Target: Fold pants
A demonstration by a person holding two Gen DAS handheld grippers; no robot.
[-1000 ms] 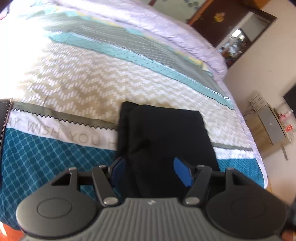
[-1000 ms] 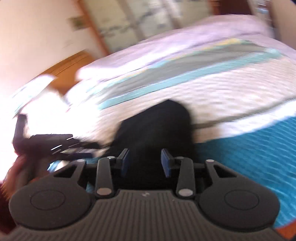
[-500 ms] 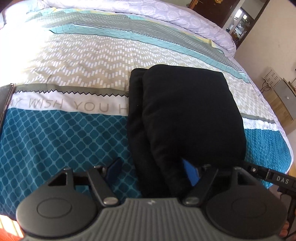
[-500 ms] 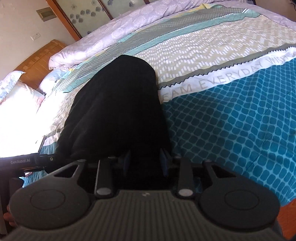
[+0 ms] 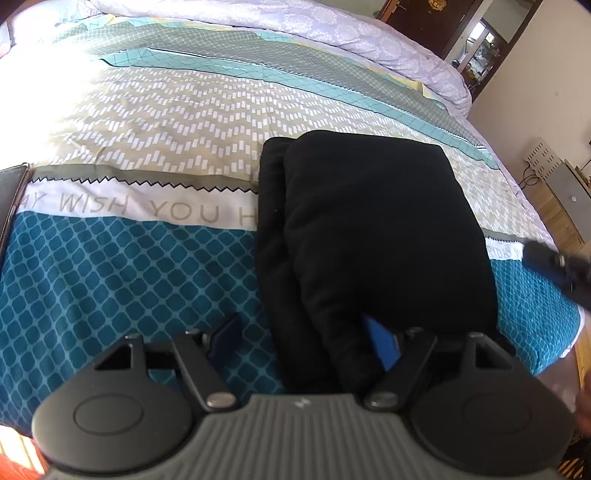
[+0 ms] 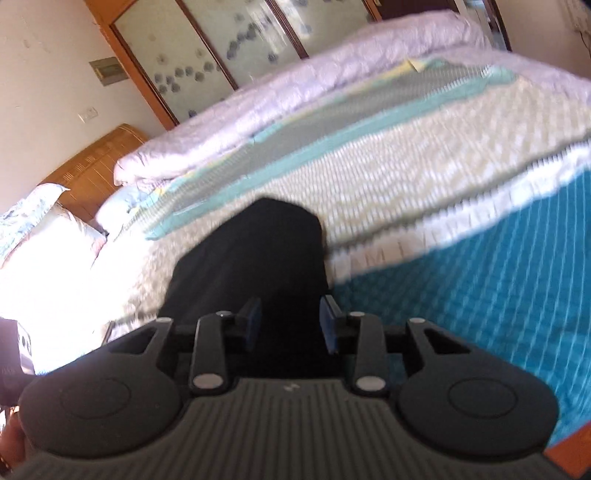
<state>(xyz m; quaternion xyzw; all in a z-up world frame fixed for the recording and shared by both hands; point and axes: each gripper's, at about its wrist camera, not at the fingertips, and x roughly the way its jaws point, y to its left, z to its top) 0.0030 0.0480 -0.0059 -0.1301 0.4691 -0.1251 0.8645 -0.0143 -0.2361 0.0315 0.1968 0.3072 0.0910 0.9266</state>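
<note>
The black pants lie folded into a thick rectangular bundle on the patterned bedspread. My left gripper is open at the bundle's near edge, its right finger against the cloth and its left finger over the teal cover. In the right wrist view the pants show as a dark folded block. My right gripper is open and empty, its blue pads apart, just above the bundle's near end. The right tool also shows blurred at the right edge of the left wrist view.
A lilac duvet is bunched along the far side of the bed. A dark flat object lies at the left edge. Pillows and a wooden headboard stand at the left. A cabinet stands beyond the bed's right edge.
My right gripper has pulled back and up from the pants, and its pads stand wider apart. My left gripper has drawn back slightly; the folded bundle has stayed in place.
</note>
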